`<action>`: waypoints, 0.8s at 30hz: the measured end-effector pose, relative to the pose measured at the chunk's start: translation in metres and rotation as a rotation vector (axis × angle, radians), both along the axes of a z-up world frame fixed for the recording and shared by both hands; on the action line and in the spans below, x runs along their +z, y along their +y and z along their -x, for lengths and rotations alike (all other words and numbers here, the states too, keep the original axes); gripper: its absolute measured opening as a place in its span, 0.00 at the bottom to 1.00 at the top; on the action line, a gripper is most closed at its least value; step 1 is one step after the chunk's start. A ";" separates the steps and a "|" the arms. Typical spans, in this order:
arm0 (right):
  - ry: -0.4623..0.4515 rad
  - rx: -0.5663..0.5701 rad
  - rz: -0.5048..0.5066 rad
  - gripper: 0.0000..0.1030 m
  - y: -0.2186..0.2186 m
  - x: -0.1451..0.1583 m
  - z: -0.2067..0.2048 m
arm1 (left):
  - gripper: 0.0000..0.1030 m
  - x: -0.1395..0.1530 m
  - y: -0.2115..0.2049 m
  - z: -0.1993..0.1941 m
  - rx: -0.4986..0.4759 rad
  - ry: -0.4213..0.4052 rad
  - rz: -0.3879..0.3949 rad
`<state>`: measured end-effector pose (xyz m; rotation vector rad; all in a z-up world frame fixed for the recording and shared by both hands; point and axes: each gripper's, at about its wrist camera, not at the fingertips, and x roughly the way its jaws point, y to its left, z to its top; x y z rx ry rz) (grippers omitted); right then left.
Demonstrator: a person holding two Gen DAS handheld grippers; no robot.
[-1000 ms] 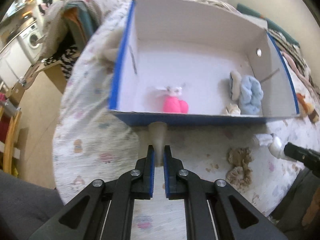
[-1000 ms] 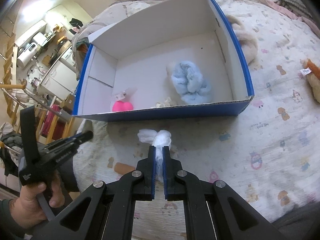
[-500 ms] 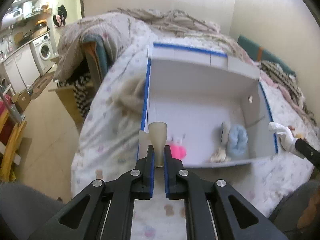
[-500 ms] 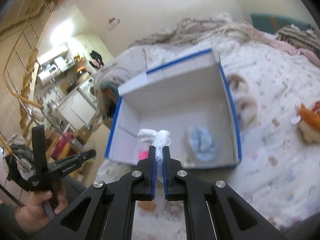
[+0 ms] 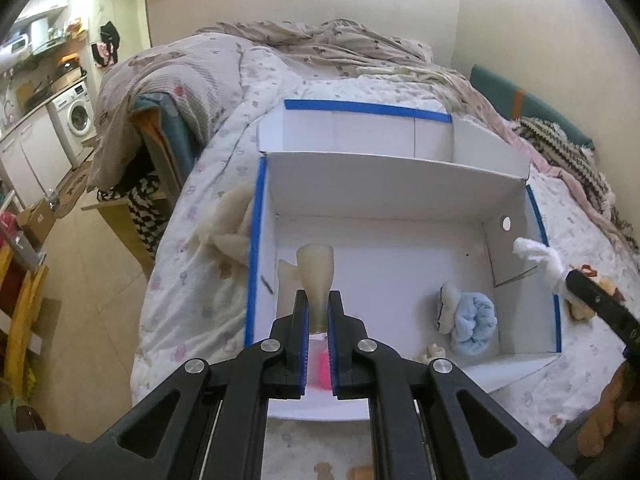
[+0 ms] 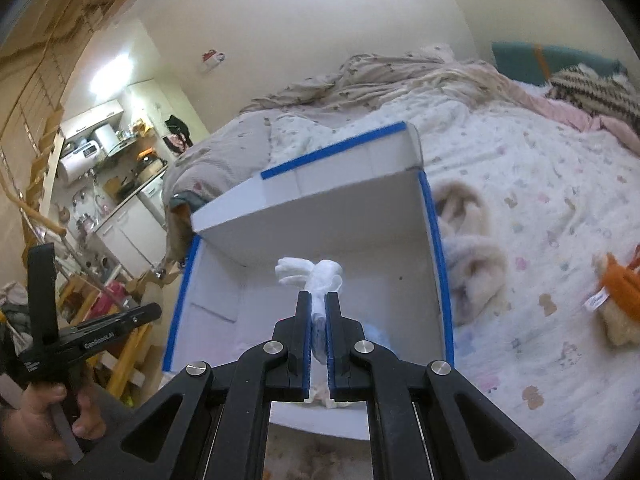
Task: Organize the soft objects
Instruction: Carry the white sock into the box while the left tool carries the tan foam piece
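Note:
A white cardboard box [image 5: 384, 188] with blue-taped edges lies open on the bed. My left gripper [image 5: 318, 312] is shut on a beige soft piece [image 5: 315, 272] and hangs over the box's near left part. My right gripper [image 6: 318, 312] is shut on a white soft cloth [image 6: 316, 274], held above the box [image 6: 320, 216]. In the left wrist view that white cloth [image 5: 536, 256] shows at the box's right wall. Inside the box lie a light blue fluffy item [image 5: 474, 322] and a pink toy [image 5: 322, 372], mostly hidden behind my left fingers.
Fluffy cream slippers [image 6: 468, 236] lie right of the box, an orange and cream plush toy [image 6: 616, 292] farther right. Another cream fluffy item [image 5: 232, 228] rests at the box's left wall. A rumpled blanket [image 5: 320, 44] covers the bed's far end. Floor and kitchen units lie left.
Both grippers rose from the bedsheet and moved over the box, each carrying its soft piece. The views tilted up, showing more of the room.

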<state>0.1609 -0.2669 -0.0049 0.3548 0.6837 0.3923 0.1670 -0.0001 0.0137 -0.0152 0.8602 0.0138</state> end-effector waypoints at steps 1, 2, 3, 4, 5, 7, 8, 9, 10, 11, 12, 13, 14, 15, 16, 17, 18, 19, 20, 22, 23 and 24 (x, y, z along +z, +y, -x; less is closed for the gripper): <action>0.012 -0.005 0.006 0.07 0.000 -0.006 -0.002 | 0.07 -0.003 -0.002 -0.003 -0.003 0.003 -0.003; 0.026 -0.010 0.015 0.07 0.001 -0.011 -0.004 | 0.07 -0.005 -0.005 -0.007 -0.006 0.006 -0.008; 0.041 -0.015 0.021 0.07 0.001 -0.016 -0.007 | 0.07 -0.008 -0.008 -0.012 -0.008 0.008 -0.014; 0.053 -0.010 0.020 0.07 0.002 -0.019 -0.009 | 0.07 -0.011 -0.011 -0.017 -0.010 0.012 -0.022; 0.061 -0.006 0.027 0.07 0.003 -0.021 -0.011 | 0.07 -0.013 -0.013 -0.021 -0.012 0.017 -0.026; 0.066 0.005 0.062 0.07 0.008 -0.024 -0.014 | 0.07 -0.021 -0.017 -0.032 -0.020 0.031 -0.031; 0.075 0.014 0.080 0.07 0.010 -0.026 -0.017 | 0.07 -0.025 -0.020 -0.037 -0.025 0.041 -0.035; 0.090 0.021 0.090 0.07 0.011 -0.029 -0.019 | 0.07 -0.029 -0.023 -0.042 -0.029 0.050 -0.044; 0.105 0.024 0.099 0.07 0.012 -0.033 -0.022 | 0.07 -0.033 -0.026 -0.047 -0.030 0.062 -0.053; 0.119 0.025 0.104 0.07 0.013 -0.037 -0.024 | 0.07 -0.037 -0.027 -0.051 -0.032 0.069 -0.056; 0.138 0.033 0.105 0.07 0.014 -0.041 -0.027 | 0.07 -0.041 -0.030 -0.055 -0.035 0.080 -0.061; 0.152 0.037 0.107 0.07 0.016 -0.044 -0.028 | 0.08 -0.045 -0.032 -0.058 -0.037 0.088 -0.067; 0.163 0.041 0.115 0.07 0.018 -0.046 -0.029 | 0.08 -0.050 -0.034 -0.061 -0.041 0.094 -0.075; 0.180 0.053 0.125 0.07 0.021 -0.049 -0.031 | 0.08 -0.054 -0.036 -0.063 -0.045 0.100 -0.081; 0.195 0.064 0.132 0.07 0.024 -0.053 -0.032 | 0.08 -0.057 -0.038 -0.065 -0.047 0.103 -0.085; 0.202 0.066 0.143 0.07 0.026 -0.055 -0.032 | 0.08 -0.061 -0.039 -0.067 -0.047 0.103 -0.087; 0.205 0.070 0.150 0.07 0.028 -0.056 -0.032 | 0.08 -0.064 -0.039 -0.067 -0.045 0.106 -0.088; 0.209 0.078 0.156 0.07 0.029 -0.057 -0.032 | 0.09 -0.067 -0.040 -0.068 -0.041 0.114 -0.087; 0.208 0.081 0.161 0.07 0.031 -0.058 -0.031 | 0.09 -0.071 -0.039 -0.070 -0.030 0.121 -0.078; 0.208 0.081 0.163 0.07 0.031 -0.058 -0.031 | 0.09 -0.078 -0.039 -0.072 -0.026 0.138 -0.065; 0.210 0.079 0.163 0.07 0.030 -0.059 -0.032 | 0.09 -0.081 -0.040 -0.073 -0.029 0.142 -0.066; 0.214 0.076 0.161 0.07 0.030 -0.060 -0.033 | 0.09 -0.083 -0.041 -0.073 -0.030 0.145 -0.070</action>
